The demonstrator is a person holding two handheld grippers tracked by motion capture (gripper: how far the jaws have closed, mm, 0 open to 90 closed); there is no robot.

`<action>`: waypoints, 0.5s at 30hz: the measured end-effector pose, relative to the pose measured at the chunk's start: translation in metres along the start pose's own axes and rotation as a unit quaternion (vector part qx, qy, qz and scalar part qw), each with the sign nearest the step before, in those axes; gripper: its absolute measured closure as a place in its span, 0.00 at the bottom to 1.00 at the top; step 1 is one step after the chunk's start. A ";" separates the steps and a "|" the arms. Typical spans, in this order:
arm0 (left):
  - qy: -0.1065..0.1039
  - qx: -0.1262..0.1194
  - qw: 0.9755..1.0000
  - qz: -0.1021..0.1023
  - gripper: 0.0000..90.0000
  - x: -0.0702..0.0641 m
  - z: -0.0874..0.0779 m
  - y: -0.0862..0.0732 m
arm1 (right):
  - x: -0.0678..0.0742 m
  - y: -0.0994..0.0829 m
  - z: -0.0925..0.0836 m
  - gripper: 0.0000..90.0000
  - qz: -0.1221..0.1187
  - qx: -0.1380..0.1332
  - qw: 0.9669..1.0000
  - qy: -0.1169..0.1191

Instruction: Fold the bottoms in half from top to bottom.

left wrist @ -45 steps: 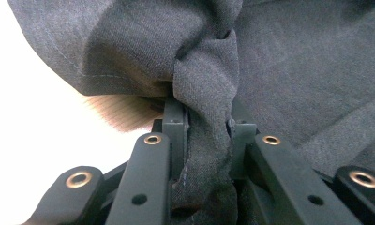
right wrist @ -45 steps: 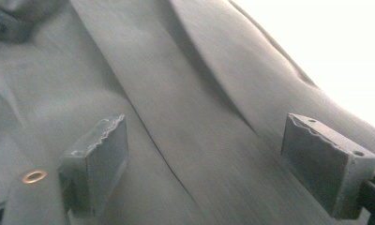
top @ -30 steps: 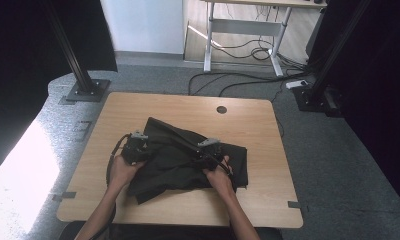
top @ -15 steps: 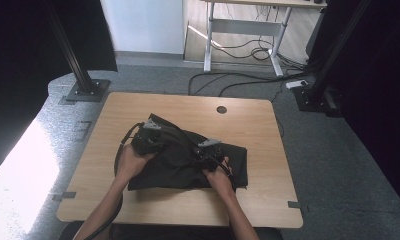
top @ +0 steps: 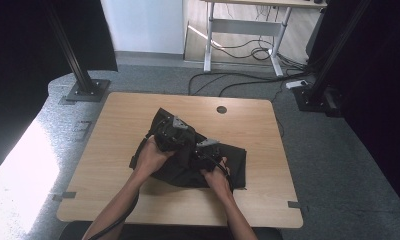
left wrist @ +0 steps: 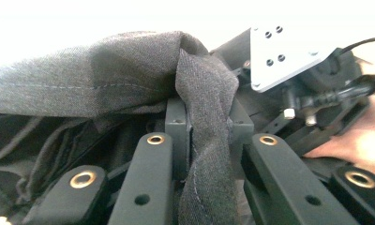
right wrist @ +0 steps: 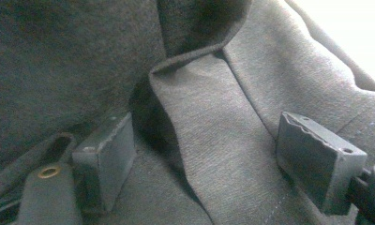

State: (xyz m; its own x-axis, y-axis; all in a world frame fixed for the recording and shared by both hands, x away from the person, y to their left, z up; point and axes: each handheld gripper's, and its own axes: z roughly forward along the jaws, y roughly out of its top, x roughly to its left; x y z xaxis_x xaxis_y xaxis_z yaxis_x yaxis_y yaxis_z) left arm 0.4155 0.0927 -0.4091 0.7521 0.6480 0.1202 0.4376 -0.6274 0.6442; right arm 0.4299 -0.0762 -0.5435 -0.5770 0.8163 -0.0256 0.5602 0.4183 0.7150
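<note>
Since a second ago our left gripper [top: 175, 134] has carried its fold of the dark garment [top: 188, 165] up and across toward our right gripper [top: 208, 152]. From above, cloth covers mid-table [top: 113, 130]. Close up, left jaws clamp that fold [left wrist: 209, 140]; right jaws stand apart over flat fabric [right wrist: 213, 140].

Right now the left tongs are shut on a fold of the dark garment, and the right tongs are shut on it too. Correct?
Not quite. The left tongs do pinch a fold of the dark garment, but the right tongs stand open, pads apart with cloth lying between them, as the right gripper view shows.
</note>
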 end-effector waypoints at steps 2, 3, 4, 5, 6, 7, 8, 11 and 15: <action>0.014 0.004 1.000 0.002 0.85 0.001 -0.001 -0.002 | -0.001 0.003 -0.004 0.23 0.009 0.004 1.000 0.013; 0.017 0.007 1.000 0.003 0.85 0.003 -0.001 -0.004 | -0.002 0.005 -0.007 0.22 0.015 -0.003 1.000 0.018; 0.019 0.010 1.000 0.001 0.85 0.006 -0.002 -0.006 | -0.003 0.008 -0.014 0.22 0.022 -0.007 1.000 0.020; 0.021 0.010 1.000 -0.003 0.85 0.009 -0.003 -0.009 | -0.005 0.010 -0.021 0.21 0.018 -0.012 1.000 0.016; 0.022 0.012 1.000 -0.006 0.85 0.011 -0.003 -0.011 | -0.008 0.012 -0.029 0.21 0.016 -0.013 1.000 0.010; 0.023 0.012 1.000 -0.012 0.85 0.014 -0.004 -0.013 | -0.013 0.013 -0.038 0.20 0.016 -0.014 1.000 0.000; 0.023 0.013 1.000 -0.015 0.85 0.016 -0.004 -0.016 | -0.020 0.012 -0.048 0.20 0.018 -0.016 1.000 -0.016; 0.021 0.012 0.999 -0.022 0.85 0.020 -0.005 -0.020 | -0.048 -0.005 -0.075 0.20 0.043 -0.013 0.997 -0.069; 0.019 0.011 0.999 -0.024 0.85 0.021 -0.005 -0.018 | -0.082 -0.043 -0.088 0.19 0.092 0.016 0.992 -0.089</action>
State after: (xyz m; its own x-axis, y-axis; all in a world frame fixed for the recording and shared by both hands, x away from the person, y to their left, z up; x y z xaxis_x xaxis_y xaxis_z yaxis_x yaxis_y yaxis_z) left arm 0.4211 0.1201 -0.4145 0.7102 0.6939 0.1188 0.4842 -0.6040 0.6330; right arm 0.4007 -0.1961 -0.5107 -0.3498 0.9366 -0.0214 0.6667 0.2649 0.6967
